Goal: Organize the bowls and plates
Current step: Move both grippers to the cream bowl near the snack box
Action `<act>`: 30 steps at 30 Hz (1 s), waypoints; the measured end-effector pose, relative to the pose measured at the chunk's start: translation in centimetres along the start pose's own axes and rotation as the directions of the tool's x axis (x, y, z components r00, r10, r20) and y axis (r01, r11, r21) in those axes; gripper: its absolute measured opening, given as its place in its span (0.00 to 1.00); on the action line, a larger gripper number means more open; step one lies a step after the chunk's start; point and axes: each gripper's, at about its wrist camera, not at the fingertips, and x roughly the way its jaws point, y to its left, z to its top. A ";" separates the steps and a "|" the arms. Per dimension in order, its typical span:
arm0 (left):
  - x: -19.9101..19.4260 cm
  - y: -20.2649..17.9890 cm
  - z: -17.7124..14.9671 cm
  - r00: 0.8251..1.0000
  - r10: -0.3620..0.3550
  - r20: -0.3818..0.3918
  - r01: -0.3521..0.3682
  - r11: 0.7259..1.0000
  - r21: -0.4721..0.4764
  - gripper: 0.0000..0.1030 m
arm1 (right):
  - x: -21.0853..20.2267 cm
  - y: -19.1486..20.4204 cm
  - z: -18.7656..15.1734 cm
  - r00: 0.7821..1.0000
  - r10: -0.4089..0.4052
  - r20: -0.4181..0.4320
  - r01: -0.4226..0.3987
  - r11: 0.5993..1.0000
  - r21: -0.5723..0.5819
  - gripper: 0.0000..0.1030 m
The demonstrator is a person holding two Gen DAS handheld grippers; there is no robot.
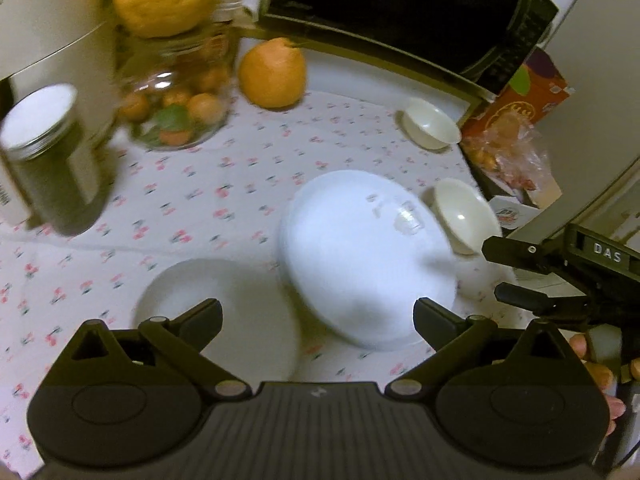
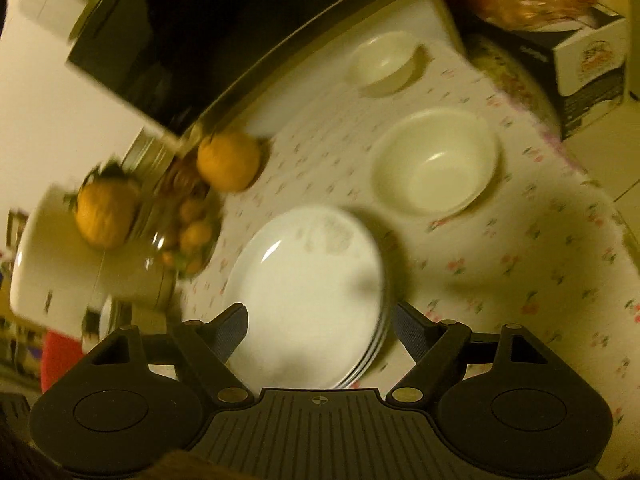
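- Hovering over the surface (image 1: 240, 184), left hand-held gripper (image 1: 318, 314) has jaws spread wide, nothing between them.
- Right hand-held gripper (image 2: 320, 322) has jaws apart and empty, just above the plate stack (image 2: 308, 288).
- Plate stack is the landmark: single plate (image 1: 224, 312) just left of it, near bowl (image 2: 434, 162) just beyond its right edge, far bowl (image 2: 386, 60) further back by the microwave (image 1: 400, 8).
- Orange (image 1: 272, 74) and glass jar (image 1: 176, 92) well back-left of the stack.

text: "DAS" | on: right claw (image 1: 508, 272) label, left wrist view
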 end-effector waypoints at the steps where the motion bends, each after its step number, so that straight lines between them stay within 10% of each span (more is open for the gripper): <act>1: 0.3 -0.6 0.3 1.000 -0.004 0.001 0.004 1.000 0.010 0.99 | -0.1 -0.4 0.2 1.000 -0.011 0.015 0.011 1.000 0.012 0.79; 18: 7.7 -8.0 6.3 0.991 -0.051 0.122 0.016 0.962 0.271 0.91 | 1.3 -8.6 3.6 0.988 -0.053 0.144 0.005 0.948 0.318 0.79; 30: 13.3 -10.5 8.0 0.991 -0.136 -0.005 0.132 0.951 0.281 0.52 | 2.9 -10.7 4.1 0.984 -0.049 0.173 -0.024 0.918 0.396 0.71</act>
